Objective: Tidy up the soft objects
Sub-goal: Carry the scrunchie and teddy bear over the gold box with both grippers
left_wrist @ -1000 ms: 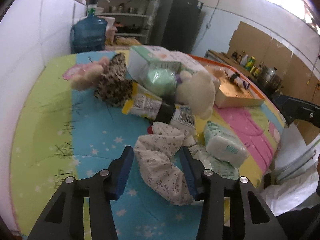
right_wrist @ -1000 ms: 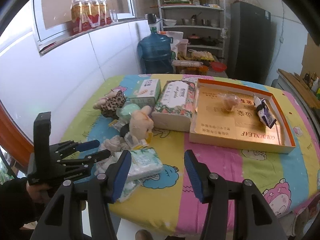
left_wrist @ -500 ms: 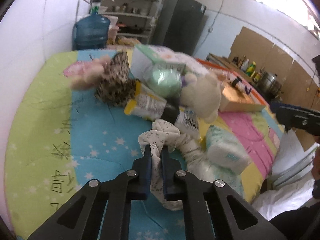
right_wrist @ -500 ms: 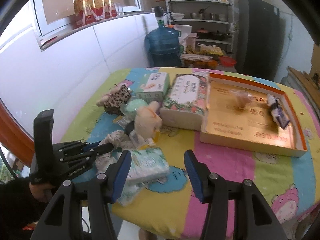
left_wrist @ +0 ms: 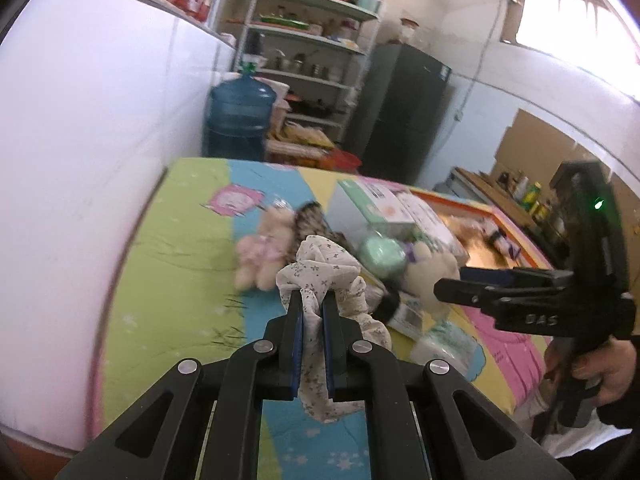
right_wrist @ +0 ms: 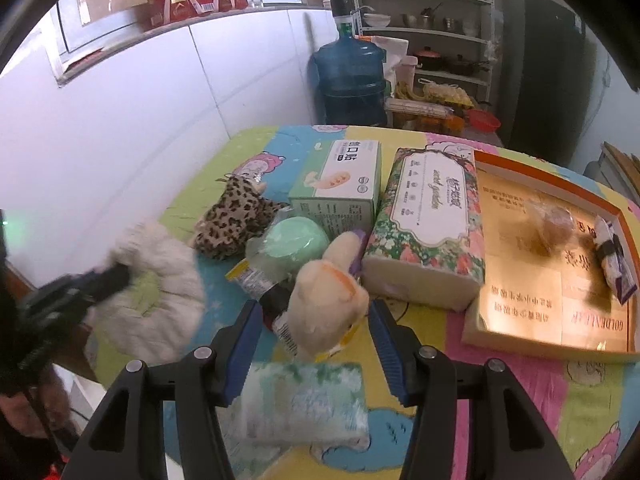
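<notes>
My left gripper (left_wrist: pixel 311 300) is shut on a white floral scrunchie (left_wrist: pixel 320 268) and holds it lifted above the table; it shows blurred at the left of the right wrist view (right_wrist: pixel 156 292). My right gripper (right_wrist: pixel 316 332) is open, its jaws on either side of a cream plush toy (right_wrist: pixel 326 304). A wrapped tissue pack (right_wrist: pixel 304 404) lies just below it. A leopard-print plush (right_wrist: pixel 236 216), a mint green round pad (right_wrist: pixel 296 242) and a pink plush (left_wrist: pixel 260 252) lie nearby. The right gripper also shows in the left wrist view (left_wrist: pixel 472 284).
An orange-rimmed gold box (right_wrist: pixel 624 216) holds a brown ball and a small packet at right. A floral tissue box (right_wrist: pixel 432 224) and a green-white box (right_wrist: pixel 344 180) stand mid-table. A white wall runs along the left; a water jug (right_wrist: pixel 348 76) and shelves stand behind.
My left gripper closed on the scrunchie and lifted it off the table. My right gripper moved forward and down over the cream plush.
</notes>
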Demonstrator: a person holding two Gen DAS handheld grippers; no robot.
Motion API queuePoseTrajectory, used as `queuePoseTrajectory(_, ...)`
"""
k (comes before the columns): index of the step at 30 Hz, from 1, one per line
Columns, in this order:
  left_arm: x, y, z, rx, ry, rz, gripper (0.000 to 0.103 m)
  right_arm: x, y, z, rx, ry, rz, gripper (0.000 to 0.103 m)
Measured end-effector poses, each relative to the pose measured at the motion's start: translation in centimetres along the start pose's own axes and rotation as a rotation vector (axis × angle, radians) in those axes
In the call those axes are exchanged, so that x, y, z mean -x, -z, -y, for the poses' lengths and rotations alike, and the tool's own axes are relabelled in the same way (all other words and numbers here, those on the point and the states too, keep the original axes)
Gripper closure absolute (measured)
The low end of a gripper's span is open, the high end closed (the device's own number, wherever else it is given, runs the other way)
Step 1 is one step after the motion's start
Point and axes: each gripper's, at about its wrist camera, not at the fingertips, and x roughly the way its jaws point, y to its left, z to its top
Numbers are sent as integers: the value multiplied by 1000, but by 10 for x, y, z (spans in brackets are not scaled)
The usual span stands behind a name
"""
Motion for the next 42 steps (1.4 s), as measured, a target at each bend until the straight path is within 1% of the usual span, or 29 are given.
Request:
queuePoseTrajectory(2, 6, -3, -5, 11, -13, 10, 95, -4, -1, 1, 2, -3, -3, 48)
queuePoseTrajectory(3, 7, -3, -7, 16, -17, 11, 95, -6, -2, 2, 1, -4, -9, 50)
queuePoseTrajectory(4, 8, -3, -8, 21, -21, 11, 95, -7, -3, 3, 0, -2, -13, 59)
queuePoseTrajectory(5, 9, -3, -10, 25, -26, 12, 95, -7, -3, 3, -1, 5, -18, 64)
queuePoseTrajectory(8, 10, -2, -11, 38, -31, 9, 95, -6, -1, 5, -10, -3, -21, 64)
queuePoseTrajectory(13, 9, -4, -10, 33, -16, 14, 95, 6, 1, 7, -25, -15, -10, 66)
queuePoseTrajectory(25, 21, -20, 10, 16, 41, 36, 95, 59, 0, -3, -23, -24, 102, 68)
queuePoseTrajectory(31, 31, -27, 22, 2, 65, 47, 95, 84, -1, -5, -46, -32, 157, 70)
queuePoseTrajectory(37, 35, -37, 43, -32, 103, 58, 95, 114, -1, -2, -47, -8, 227, 70)
queuePoseTrajectory(42, 36, -46, 63, -63, 143, 64, 95, 135, 0, 8, -70, 19, 278, 70)
